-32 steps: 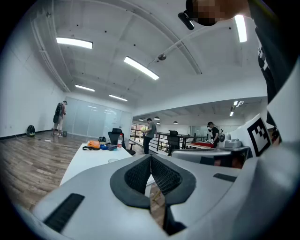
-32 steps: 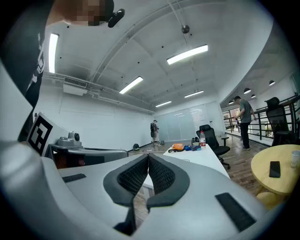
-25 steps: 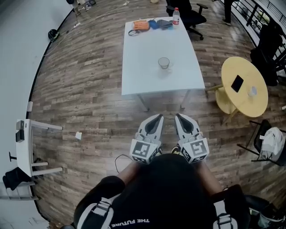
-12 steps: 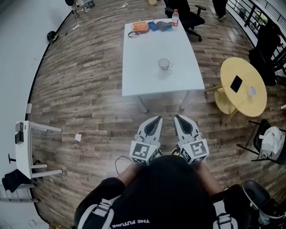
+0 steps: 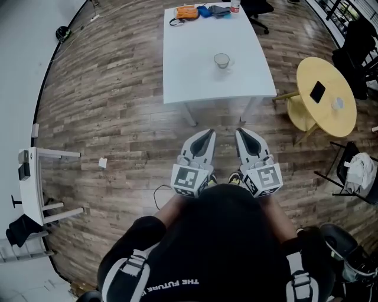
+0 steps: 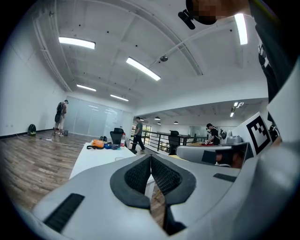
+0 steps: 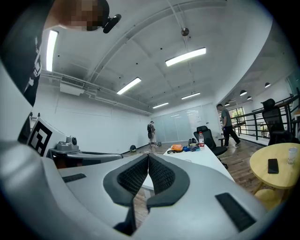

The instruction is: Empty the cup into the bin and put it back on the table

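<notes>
A clear glass cup [image 5: 221, 59] stands upright near the middle of the white table [image 5: 195, 76], well ahead of me. Both grippers are held side by side close to my body, above the wooden floor and short of the table's near edge. My left gripper [image 5: 207, 135] is shut with nothing between its jaws, and so is my right gripper [image 5: 241, 133]. In the left gripper view the ribbed pads [image 6: 140, 176] meet, with the table [image 6: 91, 159] beyond them. The right gripper view shows its pads [image 7: 161, 177] pressed together too, pointing toward the table [image 7: 206, 157].
An orange pouch [image 5: 185, 12], other small items and a bottle [image 5: 235, 6] lie at the table's far end. A round yellow table [image 5: 326, 94] with a phone [image 5: 318, 92] stands to the right. A white stand [image 5: 29, 189] sits at the left wall. People stand far off.
In the head view the table, cup and both grippers have slid upward, and the table looks slightly nearer. Both grippers stay shut and side by side.
</notes>
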Demonstrator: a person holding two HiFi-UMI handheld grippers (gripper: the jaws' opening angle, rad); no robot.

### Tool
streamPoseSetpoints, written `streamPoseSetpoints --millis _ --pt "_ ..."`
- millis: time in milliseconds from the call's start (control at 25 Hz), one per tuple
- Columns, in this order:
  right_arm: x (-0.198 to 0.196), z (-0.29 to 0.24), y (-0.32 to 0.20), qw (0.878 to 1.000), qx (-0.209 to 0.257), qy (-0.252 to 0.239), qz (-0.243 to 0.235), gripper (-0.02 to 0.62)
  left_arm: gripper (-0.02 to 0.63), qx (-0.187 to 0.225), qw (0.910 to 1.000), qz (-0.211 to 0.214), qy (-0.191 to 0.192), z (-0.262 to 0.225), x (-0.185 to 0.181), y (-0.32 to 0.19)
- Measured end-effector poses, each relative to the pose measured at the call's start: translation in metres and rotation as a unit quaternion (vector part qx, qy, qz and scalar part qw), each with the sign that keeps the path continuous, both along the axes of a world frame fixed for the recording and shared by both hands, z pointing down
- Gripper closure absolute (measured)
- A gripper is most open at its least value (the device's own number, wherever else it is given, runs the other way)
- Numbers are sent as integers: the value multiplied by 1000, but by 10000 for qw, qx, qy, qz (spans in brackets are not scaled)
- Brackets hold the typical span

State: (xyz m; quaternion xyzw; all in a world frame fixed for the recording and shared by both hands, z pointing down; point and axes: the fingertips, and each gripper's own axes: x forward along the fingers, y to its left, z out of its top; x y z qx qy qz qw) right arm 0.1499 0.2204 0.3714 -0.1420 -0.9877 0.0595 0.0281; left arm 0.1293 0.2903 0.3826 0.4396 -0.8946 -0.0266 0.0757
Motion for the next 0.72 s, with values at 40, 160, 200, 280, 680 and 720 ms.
streamPoseSetpoints --millis 40,160,200,280,680,720 --pt "-3 0 1 10000 27 -21 24 578 584 2 10000 -11 0 1 -3 4" --pt "-12 2 2 9999 42 -33 126 578 584 -6 10000 -56 24 4 -15 15" --pt "-17 2 1 9999 37 -27 155 578 584 -18 10000 -68 32 5 -19 17" --pt "-25 2 -2 9998 32 -29 194 578 584 -23 10000 -80 46 6 -28 18" --pt "-113 14 -54 9996 -55 -109 244 578 584 -160 9998 -140 -13 18 -108 -20" --pt "-127 15 -62 9996 -68 -115 235 578 584 -173 9997 -141 -13 19 -121 -28"
